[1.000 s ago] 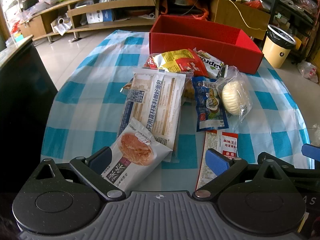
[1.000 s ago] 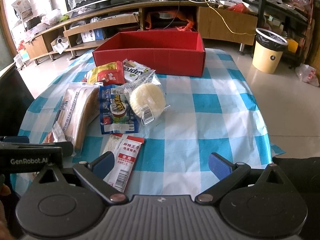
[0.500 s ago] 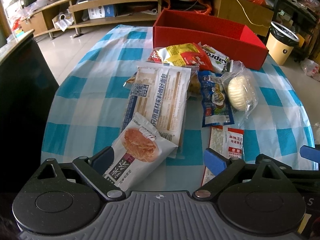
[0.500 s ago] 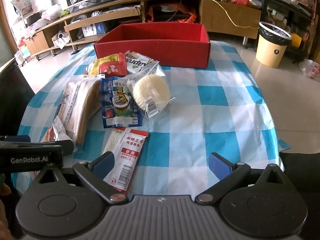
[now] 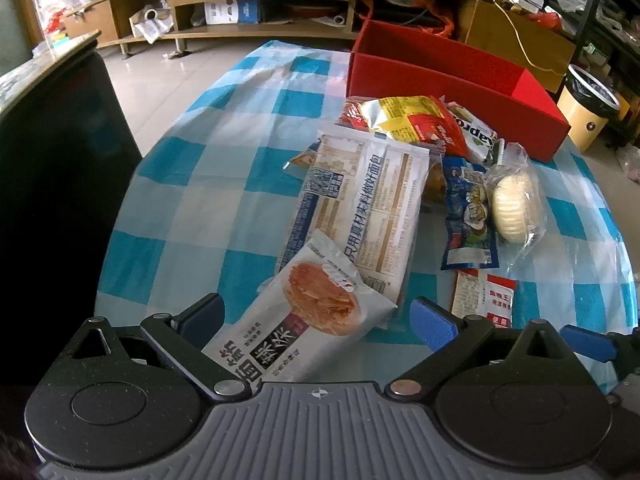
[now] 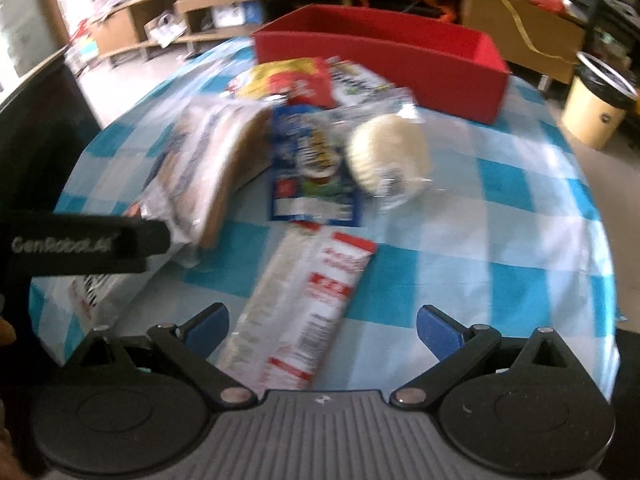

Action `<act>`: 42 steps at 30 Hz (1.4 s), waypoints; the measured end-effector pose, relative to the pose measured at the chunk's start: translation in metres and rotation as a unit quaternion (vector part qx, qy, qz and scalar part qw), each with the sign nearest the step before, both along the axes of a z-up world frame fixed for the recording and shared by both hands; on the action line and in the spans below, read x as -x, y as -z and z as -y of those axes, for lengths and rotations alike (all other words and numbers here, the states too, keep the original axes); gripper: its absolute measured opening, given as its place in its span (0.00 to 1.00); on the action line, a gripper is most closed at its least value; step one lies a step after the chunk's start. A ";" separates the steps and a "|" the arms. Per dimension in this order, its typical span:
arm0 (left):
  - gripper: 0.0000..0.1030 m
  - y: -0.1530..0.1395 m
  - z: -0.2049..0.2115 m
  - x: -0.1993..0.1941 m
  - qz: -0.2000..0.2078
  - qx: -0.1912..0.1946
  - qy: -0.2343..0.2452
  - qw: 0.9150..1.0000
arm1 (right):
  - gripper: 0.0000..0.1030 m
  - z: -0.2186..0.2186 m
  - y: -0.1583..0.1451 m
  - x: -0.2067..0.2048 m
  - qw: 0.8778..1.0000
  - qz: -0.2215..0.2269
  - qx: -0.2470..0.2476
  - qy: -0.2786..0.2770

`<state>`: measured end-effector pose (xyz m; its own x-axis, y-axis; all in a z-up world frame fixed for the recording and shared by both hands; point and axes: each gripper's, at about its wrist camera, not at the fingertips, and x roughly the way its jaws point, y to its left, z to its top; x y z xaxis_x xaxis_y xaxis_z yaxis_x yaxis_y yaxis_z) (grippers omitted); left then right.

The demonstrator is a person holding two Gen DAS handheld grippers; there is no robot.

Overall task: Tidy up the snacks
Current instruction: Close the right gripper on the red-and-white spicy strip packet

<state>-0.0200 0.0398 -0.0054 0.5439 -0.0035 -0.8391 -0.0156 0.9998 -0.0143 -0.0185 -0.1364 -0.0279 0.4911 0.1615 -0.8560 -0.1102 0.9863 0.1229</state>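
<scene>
Both grippers spread, holding nothing: my left gripper [image 5: 316, 318] straddles the white pastry packet [image 5: 304, 332], right gripper [image 6: 322, 326] over the red-white sachet [image 6: 304, 312], both well short of the red box [image 5: 456, 88]. Risk: packet overlaps the bread bag [image 5: 360, 208], may drag it.

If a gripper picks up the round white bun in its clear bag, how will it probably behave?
The round white bun looks soft, so a hard pinch would probably dent it. Its clear bag is loose and glossy, so it may slip or hang when lifted. Being round, it might roll a little if pushed.
</scene>
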 end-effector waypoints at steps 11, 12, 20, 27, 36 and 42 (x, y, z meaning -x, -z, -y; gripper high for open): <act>0.98 -0.002 0.000 -0.001 0.007 -0.001 0.000 1.000 | 0.93 -0.014 0.031 -0.004 0.999 -0.041 0.011 -0.014; 0.98 -0.002 0.000 -0.001 0.007 0.000 0.001 1.000 | 0.94 -0.013 0.032 -0.005 0.999 -0.043 0.007 -0.013; 0.99 -0.003 0.002 -0.002 0.012 -0.005 0.004 1.000 | 0.98 -0.019 0.038 -0.008 0.996 -0.059 0.033 -0.055; 0.99 -0.004 0.005 -0.002 0.015 -0.007 0.009 1.000 | 0.53 0.003 0.026 -0.005 0.998 -0.042 0.015 -0.040; 0.99 -0.002 0.012 0.000 0.018 -0.022 0.020 0.999 | 0.40 0.038 0.017 -0.007 0.998 -0.042 -0.033 -0.032; 0.99 -0.001 0.020 0.000 0.012 -0.039 0.034 0.999 | 0.38 0.044 0.004 0.006 0.998 -0.020 -0.034 -0.038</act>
